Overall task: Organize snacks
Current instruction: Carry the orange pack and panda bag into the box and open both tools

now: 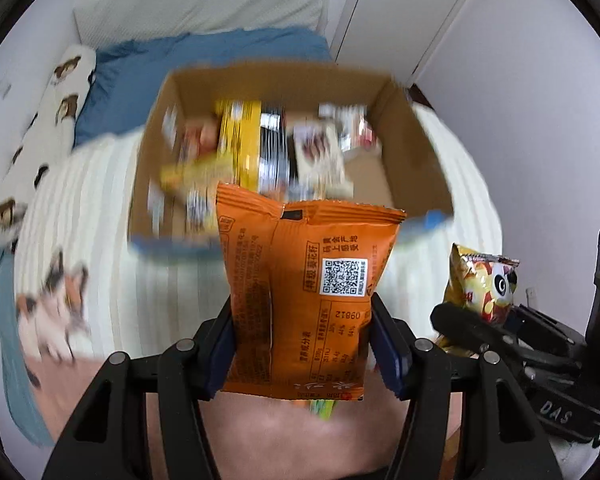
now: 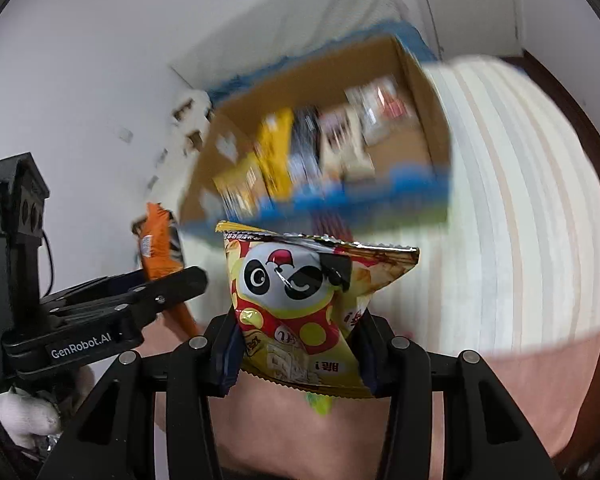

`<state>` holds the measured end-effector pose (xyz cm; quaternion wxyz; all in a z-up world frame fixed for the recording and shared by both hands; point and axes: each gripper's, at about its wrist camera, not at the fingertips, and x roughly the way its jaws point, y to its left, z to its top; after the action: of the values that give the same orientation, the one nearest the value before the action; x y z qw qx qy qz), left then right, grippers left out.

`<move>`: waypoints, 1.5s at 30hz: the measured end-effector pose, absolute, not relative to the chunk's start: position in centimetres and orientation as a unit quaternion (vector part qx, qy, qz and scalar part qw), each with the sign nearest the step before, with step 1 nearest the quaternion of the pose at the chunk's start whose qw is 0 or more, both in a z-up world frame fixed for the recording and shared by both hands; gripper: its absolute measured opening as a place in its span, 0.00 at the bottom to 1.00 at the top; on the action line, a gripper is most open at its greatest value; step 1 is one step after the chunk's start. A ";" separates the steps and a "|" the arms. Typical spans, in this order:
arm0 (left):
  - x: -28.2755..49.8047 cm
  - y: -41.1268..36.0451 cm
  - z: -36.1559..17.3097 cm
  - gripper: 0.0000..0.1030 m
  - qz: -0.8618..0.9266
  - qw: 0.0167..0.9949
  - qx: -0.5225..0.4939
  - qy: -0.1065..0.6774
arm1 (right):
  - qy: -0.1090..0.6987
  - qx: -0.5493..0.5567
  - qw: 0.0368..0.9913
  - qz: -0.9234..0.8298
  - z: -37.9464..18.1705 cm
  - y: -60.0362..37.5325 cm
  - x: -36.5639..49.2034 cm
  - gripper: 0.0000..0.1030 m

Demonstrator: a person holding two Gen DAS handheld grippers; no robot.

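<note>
My left gripper (image 1: 303,320) is shut on an orange snack bag (image 1: 300,280) with a QR code, held upright in the air in front of an open cardboard box (image 1: 412,136). The box sits on a bed and holds several snack packs (image 1: 260,140). My right gripper (image 2: 298,332) is shut on a yellow and red chip bag with a panda face (image 2: 300,280), also lifted before the same box (image 2: 424,120). In the left wrist view the panda bag (image 1: 482,284) shows at the right in the other gripper. In the right wrist view the orange bag (image 2: 158,244) shows at the left.
The box rests on a cream striped blanket (image 1: 100,216) over a bed with a blue pillow (image 1: 204,56) and a long cat-print cushion (image 1: 60,92). White walls and a door (image 1: 400,4) stand behind. A small green item (image 2: 320,402) lies below the bags on a pink surface (image 2: 520,392).
</note>
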<state>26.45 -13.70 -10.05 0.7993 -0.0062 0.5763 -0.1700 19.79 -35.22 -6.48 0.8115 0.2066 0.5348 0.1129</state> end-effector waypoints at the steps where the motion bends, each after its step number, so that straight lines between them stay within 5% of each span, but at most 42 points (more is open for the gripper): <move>1: 27.4 -14.1 -9.5 0.56 -0.170 0.798 -0.004 0.578 | 0.534 0.203 0.813 0.112 -6.0 -35.4 21.2 0.48; 6: 35.4 -14.2 -11.2 0.57 -0.149 0.777 -0.011 0.612 | 0.567 0.168 0.800 0.097 -6.5 -35.6 28.9 0.48; 16: 41.6 -15.1 -21.3 0.57 -0.143 0.668 -0.003 0.730 | 0.680 0.118 0.721 0.065 -16.2 -34.2 37.6 0.50; 17: 41.6 -15.3 -22.2 0.57 -0.146 0.655 -0.006 0.742 | 0.693 0.110 0.709 0.063 -17.1 -34.0 37.9 0.58; 18: 41.6 -15.3 -22.8 0.57 -0.147 0.649 -0.013 0.746 | 0.708 0.099 0.697 0.062 -17.9 -33.7 38.2 0.77; 20: 41.4 -15.5 -23.4 0.61 -0.143 0.655 0.000 0.742 | 0.714 0.083 0.692 0.061 -18.6 -33.4 38.3 0.93; 23: 41.3 -15.3 -23.6 0.87 -0.137 0.661 0.008 0.737 | 0.716 0.063 0.693 0.054 -18.9 -33.3 38.5 0.93; 45: 35.7 -12.4 -15.3 0.87 -0.119 0.780 0.009 0.615 | 0.636 0.084 0.767 0.019 -12.3 -35.6 33.2 0.93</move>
<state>35.73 -12.37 -15.30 0.7798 0.0089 0.6146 -0.1190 33.19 -35.56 -12.26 0.7667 0.0836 0.6363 0.0194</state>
